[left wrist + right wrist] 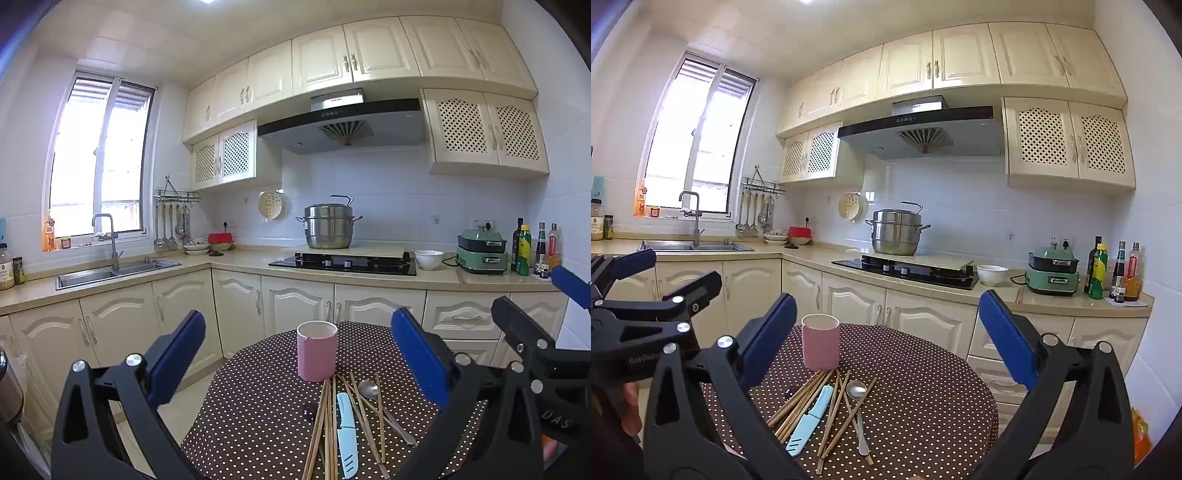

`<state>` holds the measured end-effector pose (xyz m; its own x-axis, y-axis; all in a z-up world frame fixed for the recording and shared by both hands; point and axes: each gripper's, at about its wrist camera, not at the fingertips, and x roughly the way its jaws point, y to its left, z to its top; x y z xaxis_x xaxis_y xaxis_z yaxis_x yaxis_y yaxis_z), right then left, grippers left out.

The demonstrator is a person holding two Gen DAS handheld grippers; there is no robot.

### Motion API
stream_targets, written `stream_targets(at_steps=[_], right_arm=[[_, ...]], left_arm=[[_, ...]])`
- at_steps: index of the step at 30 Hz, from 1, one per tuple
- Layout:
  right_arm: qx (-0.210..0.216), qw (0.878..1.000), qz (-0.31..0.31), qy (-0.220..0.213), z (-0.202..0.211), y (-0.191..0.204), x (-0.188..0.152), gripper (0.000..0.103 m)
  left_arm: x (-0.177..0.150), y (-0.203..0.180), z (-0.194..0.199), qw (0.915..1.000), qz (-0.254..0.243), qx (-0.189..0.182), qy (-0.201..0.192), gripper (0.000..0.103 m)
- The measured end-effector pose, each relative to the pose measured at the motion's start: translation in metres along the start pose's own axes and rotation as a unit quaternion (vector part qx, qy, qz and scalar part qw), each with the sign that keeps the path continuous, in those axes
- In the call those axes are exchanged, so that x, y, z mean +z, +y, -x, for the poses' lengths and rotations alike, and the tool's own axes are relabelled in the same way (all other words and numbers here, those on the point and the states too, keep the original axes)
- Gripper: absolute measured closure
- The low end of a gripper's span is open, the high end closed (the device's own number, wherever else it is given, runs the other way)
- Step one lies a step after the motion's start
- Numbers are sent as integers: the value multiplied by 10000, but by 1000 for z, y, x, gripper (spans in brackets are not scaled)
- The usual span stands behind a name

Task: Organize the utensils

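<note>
Nothing sorted yet: chopsticks, knife and spoon lie beside the pink cup, with both the left hand-held gripper and the right hand-held gripper wide and holding nothing

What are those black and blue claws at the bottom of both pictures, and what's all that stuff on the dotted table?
Each claw is a hand-held two-finger gripper with a camera mounted behind it, so each picture looks out along its own blue fingers. One view comes from the left gripper, the other from the right gripper; each also shows its neighbour at the edge. Both stand wide open and hold nothing.

On the round table with the polka-dot cloth stands a pink cup. In front of it lie loose wooden chopsticks, a light blue sheathed knife and a metal spoon, some overlapping. Behind is an ordinary kitchen counter.
</note>
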<state>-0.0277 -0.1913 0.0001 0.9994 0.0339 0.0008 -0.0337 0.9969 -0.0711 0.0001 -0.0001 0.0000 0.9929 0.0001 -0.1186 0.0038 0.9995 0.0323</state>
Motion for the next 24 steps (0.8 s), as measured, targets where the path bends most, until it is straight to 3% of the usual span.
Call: stream_targets(at_steps=[24], right_arm=[[-7, 10000, 9, 70, -2, -2, -1, 6]], left_arm=[[-2, 0, 1, 10000, -41, 1, -20, 4]])
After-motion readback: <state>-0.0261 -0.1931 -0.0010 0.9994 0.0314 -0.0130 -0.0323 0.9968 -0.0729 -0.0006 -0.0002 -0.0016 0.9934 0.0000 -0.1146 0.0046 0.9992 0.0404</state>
